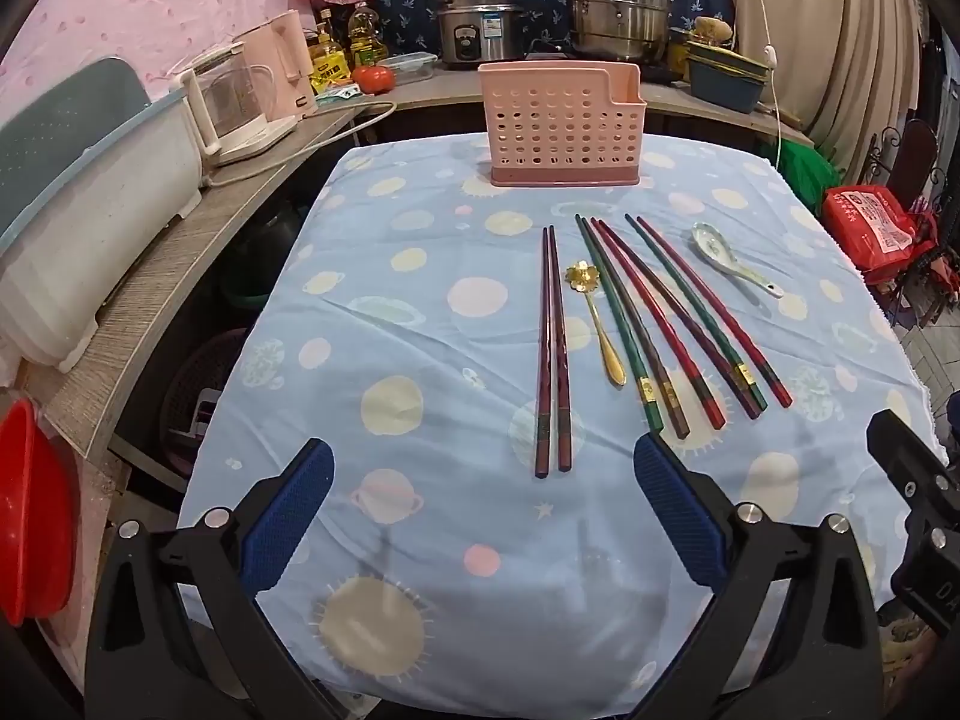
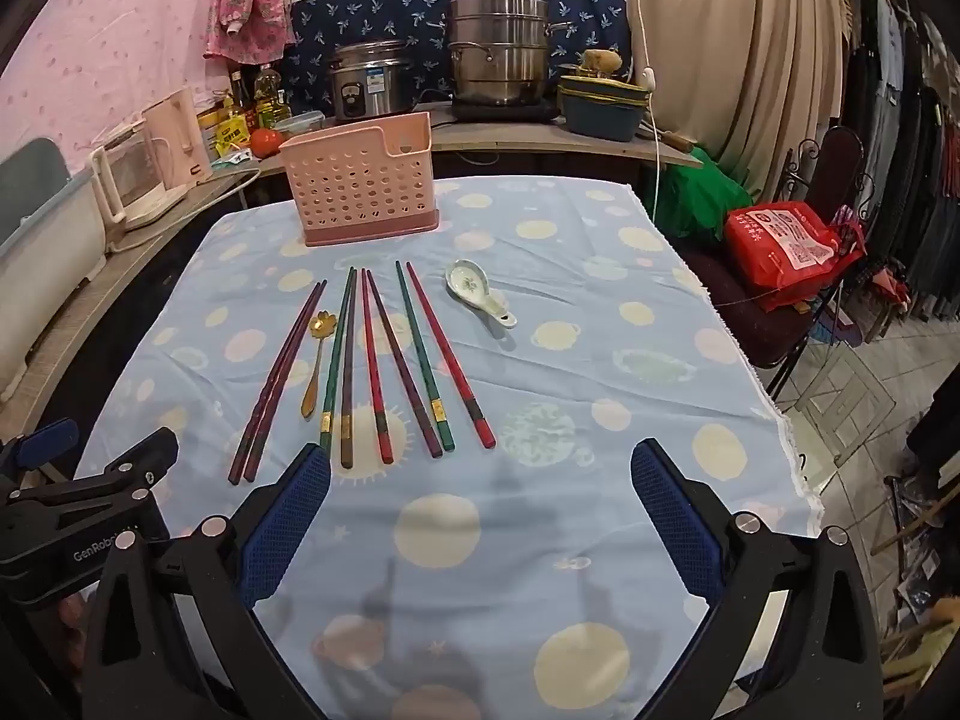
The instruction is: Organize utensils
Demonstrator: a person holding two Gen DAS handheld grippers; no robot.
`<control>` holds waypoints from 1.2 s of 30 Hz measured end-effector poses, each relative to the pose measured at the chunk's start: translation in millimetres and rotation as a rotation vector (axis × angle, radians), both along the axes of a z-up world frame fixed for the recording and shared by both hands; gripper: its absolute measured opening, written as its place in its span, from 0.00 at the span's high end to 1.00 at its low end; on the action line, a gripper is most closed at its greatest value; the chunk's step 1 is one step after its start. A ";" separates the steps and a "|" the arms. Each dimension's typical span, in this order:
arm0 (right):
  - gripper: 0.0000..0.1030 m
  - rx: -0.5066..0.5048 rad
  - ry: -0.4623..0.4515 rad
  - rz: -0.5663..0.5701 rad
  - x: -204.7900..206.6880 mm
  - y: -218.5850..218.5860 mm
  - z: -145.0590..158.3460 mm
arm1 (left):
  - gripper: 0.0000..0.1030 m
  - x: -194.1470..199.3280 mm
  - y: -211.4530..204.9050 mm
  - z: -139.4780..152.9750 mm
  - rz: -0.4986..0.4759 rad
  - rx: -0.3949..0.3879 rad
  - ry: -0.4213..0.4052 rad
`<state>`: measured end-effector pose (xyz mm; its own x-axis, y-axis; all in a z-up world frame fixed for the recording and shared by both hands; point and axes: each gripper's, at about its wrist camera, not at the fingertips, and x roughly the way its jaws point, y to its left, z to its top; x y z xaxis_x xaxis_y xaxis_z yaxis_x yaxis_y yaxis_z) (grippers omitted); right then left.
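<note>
Both tongs hang over the near end of a tabletop (image 1: pixel 420 312) covered in a pale blue cloth printed with planets. The left tongs (image 1: pixel 483 480) are released, blue pads spread wide with nothing between them; the right tongs (image 2: pixel 480 480) are likewise spread wide and hold nothing. Just beyond them the utensils lie in a row on the cloth. At the left is a dark red pair of chopsticks (image 1: pixel 553 348), then a small gold spoon (image 1: pixel 594 324) with a flower-shaped bowl, then six more chopsticks (image 1: pixel 672 318) in green, brown, red and purple, fanned side by side. At the right, a little apart, lies a white ceramic spoon (image 1: pixel 729 258). Farther back, near the far edge, stands a pink perforated holder (image 1: pixel 564 126), upright. No utensil can be seen inside it.
</note>
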<state>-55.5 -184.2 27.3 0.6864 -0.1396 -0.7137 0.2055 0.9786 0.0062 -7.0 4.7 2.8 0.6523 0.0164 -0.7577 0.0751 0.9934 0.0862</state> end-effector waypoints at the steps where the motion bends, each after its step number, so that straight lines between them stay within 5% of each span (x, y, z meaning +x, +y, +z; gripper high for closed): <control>1: 0.07 0.001 0.000 0.001 -0.1 -0.4 0.2 | 0.07 0.0 0.3 0.0 0.000 -0.001 0.000; 36: 0.07 0.005 0.007 -0.002 1.9 1.7 -5.6 | 0.07 5.3 8.5 -4.4 0.033 -0.009 0.009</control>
<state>-53.5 -182.5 21.8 0.6809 -0.1370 -0.7194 0.2071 0.9783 0.0097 -1.7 13.1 -1.5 0.6450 0.0309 -0.7635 0.0428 0.9962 0.0765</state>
